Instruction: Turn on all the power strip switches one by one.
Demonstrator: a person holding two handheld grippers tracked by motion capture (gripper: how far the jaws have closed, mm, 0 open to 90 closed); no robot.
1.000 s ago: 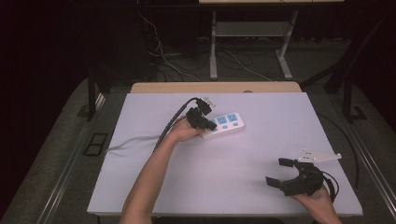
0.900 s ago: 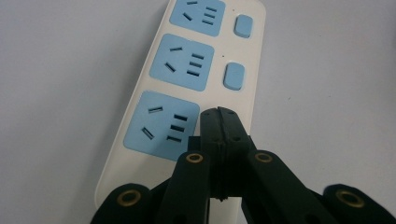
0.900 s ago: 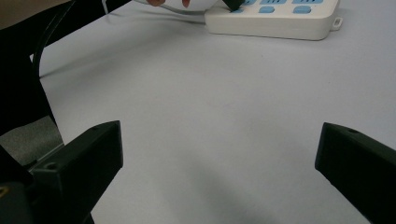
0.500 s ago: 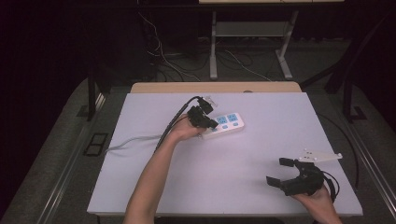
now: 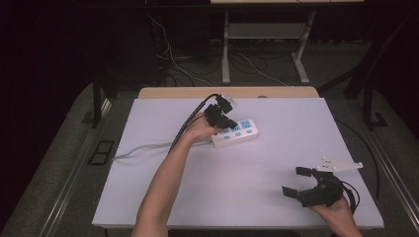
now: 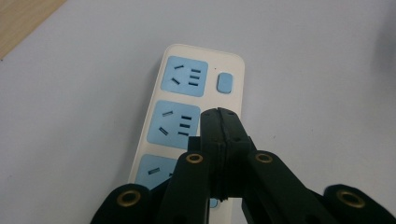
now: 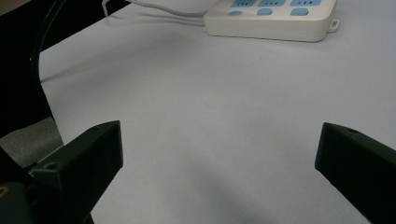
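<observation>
Up at centre frame in the high view, the left hand-held gripper [image 5: 228, 120] hovered over the power strip [image 5: 238, 132], jaws pressed together and empty, tips above the middle socket [image 6: 173, 123] beside the blue switch [image 6: 225, 82]. The strip lay flat on the white surface [image 5: 276, 163], cord [image 5: 143, 148] trailing left. Lower right, the right hand-held gripper [image 5: 299, 181] sat spread wide, well apart from it.

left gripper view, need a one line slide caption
Closed left claw poised over a white power strip with blue sockets, near its blue switch.
</observation>
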